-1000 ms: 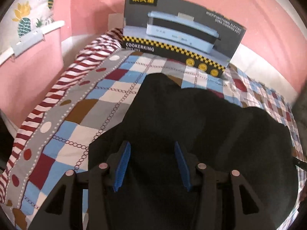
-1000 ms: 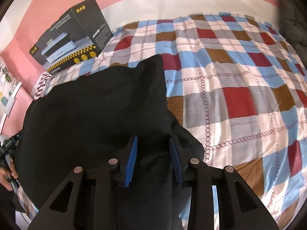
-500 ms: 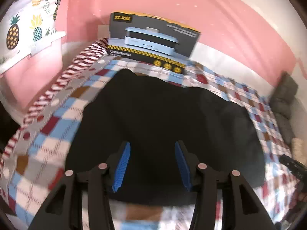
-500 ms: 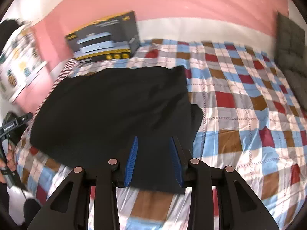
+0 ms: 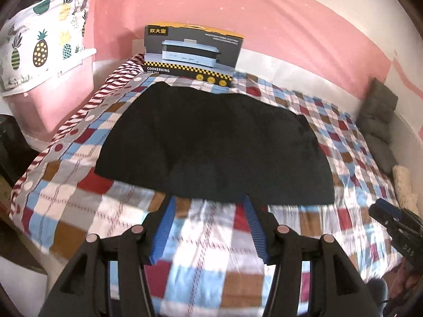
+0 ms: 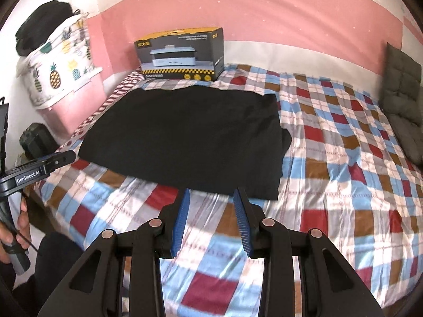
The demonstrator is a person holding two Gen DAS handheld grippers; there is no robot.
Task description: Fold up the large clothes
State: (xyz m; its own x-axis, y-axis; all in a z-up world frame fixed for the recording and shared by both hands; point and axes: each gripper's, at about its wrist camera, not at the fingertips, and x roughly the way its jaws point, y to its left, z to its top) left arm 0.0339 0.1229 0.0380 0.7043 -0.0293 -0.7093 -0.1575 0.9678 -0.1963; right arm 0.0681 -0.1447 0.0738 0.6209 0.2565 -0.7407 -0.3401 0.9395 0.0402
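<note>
A large black garment (image 5: 211, 142) lies folded flat in a rough rectangle on the checked bedspread (image 5: 211, 272), and shows in the right wrist view (image 6: 185, 137) too. My left gripper (image 5: 210, 200) is open and empty, held above the bedspread just short of the garment's near edge. My right gripper (image 6: 212, 194) is open and empty, also just short of the near edge, toward the garment's right corner. Each gripper shows at the edge of the other's view, the right one (image 5: 386, 212) and the left one (image 6: 60, 158).
A dark cooker box (image 5: 193, 52) stands on the bed's far end against the pink wall. A pink bin under a pineapple cloth (image 5: 47, 42) stands at the left. Grey cushions (image 6: 401, 100) lie along the bed's right side.
Both grippers have pulled back and up from over the garment to beyond its near edge. The garment now lies flat and whole in view.
</note>
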